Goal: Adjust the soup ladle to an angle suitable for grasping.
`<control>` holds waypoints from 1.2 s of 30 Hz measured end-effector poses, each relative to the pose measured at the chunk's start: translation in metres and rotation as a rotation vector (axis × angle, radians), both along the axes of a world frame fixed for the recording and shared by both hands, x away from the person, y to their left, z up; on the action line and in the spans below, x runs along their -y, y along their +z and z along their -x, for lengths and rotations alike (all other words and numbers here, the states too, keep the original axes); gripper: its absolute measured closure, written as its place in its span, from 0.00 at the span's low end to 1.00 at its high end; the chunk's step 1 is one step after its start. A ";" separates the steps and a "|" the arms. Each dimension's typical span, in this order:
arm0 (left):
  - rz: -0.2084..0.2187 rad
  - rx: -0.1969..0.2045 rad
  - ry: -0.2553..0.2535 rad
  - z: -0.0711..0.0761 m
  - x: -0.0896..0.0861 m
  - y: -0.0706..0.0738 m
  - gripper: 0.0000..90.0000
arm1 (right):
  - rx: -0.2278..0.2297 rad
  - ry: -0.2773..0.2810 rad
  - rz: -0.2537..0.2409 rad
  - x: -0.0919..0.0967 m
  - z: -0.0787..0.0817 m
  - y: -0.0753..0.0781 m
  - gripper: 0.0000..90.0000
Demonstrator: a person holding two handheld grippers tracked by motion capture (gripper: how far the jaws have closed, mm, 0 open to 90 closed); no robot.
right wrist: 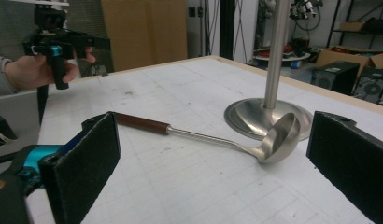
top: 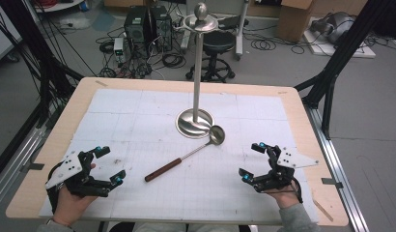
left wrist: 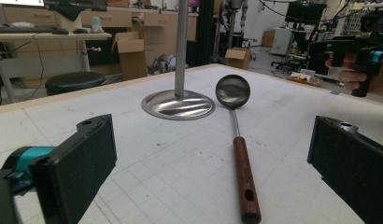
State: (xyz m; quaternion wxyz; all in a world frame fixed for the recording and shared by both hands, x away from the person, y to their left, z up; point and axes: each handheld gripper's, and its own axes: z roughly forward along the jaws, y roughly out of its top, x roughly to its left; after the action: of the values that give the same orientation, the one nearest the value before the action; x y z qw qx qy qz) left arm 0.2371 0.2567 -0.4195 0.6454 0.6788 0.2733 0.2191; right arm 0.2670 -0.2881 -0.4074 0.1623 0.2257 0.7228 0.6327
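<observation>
Both tongs — left (top: 110,165), right (top: 251,161) — apart; ladle (top: 186,155) between; no legible writing.

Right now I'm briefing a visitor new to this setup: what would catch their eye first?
Probably the tall steel stand rising mid-table, with the wooden-handled ladle lying flat before it, bowl beside the base. Then the left gripper and right gripper, open on either side.

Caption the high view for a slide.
Ladle lies by the steel stand, between two open hand-held grippers.
</observation>
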 end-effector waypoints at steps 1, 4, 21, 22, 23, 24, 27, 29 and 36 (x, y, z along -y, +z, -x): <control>0.000 -0.001 0.000 0.000 0.000 0.000 0.02 | 0.000 0.000 0.000 0.000 0.000 0.000 0.02; -0.007 -0.002 0.000 0.000 0.000 0.000 0.02 | -0.007 -0.039 -0.017 0.001 0.000 0.001 0.02; -0.006 -0.003 0.003 0.002 0.003 0.000 0.02 | -0.012 -0.045 -0.020 -0.001 -0.004 0.000 0.05; -0.009 -0.005 0.003 0.001 0.003 -0.001 0.02 | -0.016 -0.042 -0.021 -0.001 -0.004 0.000 0.05; -0.008 -0.008 0.002 0.001 0.003 -0.001 0.02 | -0.016 -0.042 -0.021 -0.001 -0.004 0.000 0.05; -0.010 -0.012 0.005 0.002 0.003 -0.002 0.02 | -0.029 -0.039 -0.026 -0.002 -0.005 0.000 0.09; -0.010 -0.017 0.009 0.002 0.002 -0.002 0.02 | -0.033 -0.024 -0.026 -0.001 -0.007 -0.001 0.18; -0.012 -0.018 0.011 0.003 0.002 -0.002 0.02 | -0.036 -0.013 -0.022 -0.003 -0.007 -0.001 0.20; -0.016 -0.015 0.011 0.003 0.001 -0.002 0.02 | -0.031 0.034 -0.002 -0.007 -0.005 0.002 0.53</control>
State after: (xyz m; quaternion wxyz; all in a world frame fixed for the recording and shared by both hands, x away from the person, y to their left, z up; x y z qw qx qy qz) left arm 0.2338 0.2559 -0.4219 0.6368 0.6839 0.2803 0.2198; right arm 0.2724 -0.2815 -0.4050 0.1401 0.2233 0.7282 0.6327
